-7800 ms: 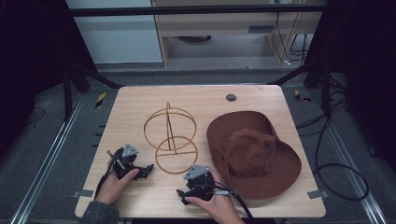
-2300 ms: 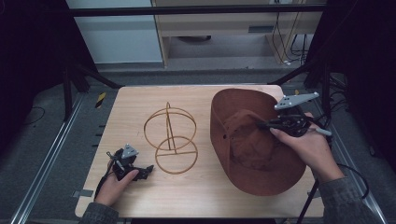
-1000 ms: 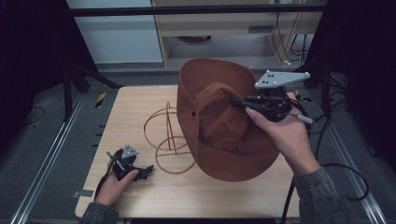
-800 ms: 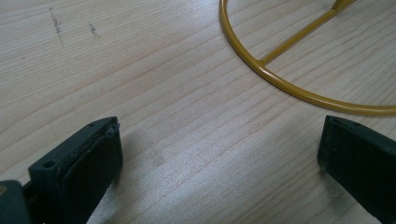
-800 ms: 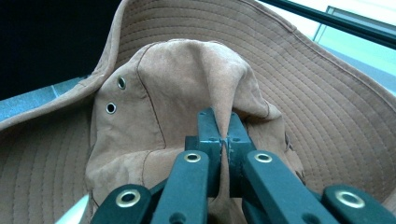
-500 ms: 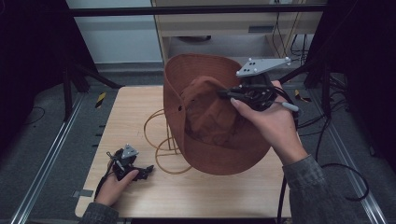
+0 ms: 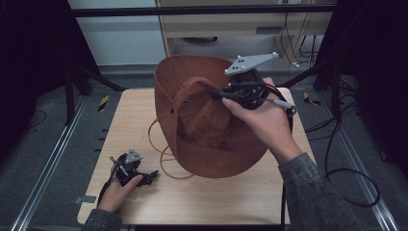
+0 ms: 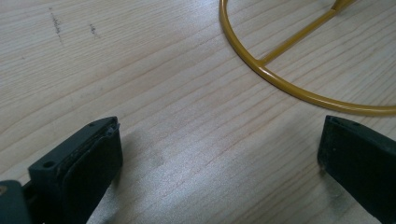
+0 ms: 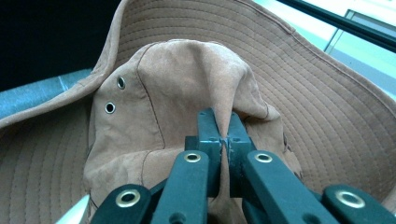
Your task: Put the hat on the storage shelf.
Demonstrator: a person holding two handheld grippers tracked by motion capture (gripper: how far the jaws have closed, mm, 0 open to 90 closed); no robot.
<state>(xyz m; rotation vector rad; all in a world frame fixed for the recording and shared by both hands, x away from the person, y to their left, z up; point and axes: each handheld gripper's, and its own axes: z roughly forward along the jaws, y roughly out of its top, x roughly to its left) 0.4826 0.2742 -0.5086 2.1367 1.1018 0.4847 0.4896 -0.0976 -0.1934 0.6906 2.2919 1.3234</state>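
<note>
Hat [image 7: 202, 120] hangs above the table [image 7: 144, 120], over the wire stand [image 7: 161, 154] | right gripper [image 7: 219, 94] pinches a crown fold, jaws clamped tight | left gripper [image 7: 151, 174] rests on the wood, jaws apart, nothing between | risk: thin fold may slip free, or brim may snag and tip the stand | containers: none.

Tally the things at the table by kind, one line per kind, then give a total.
Hat: 1
Wire stand: 1
Grippers: 2, the left gripper open on the table, the right gripper shut on the hat's crown
Total: 4
</note>
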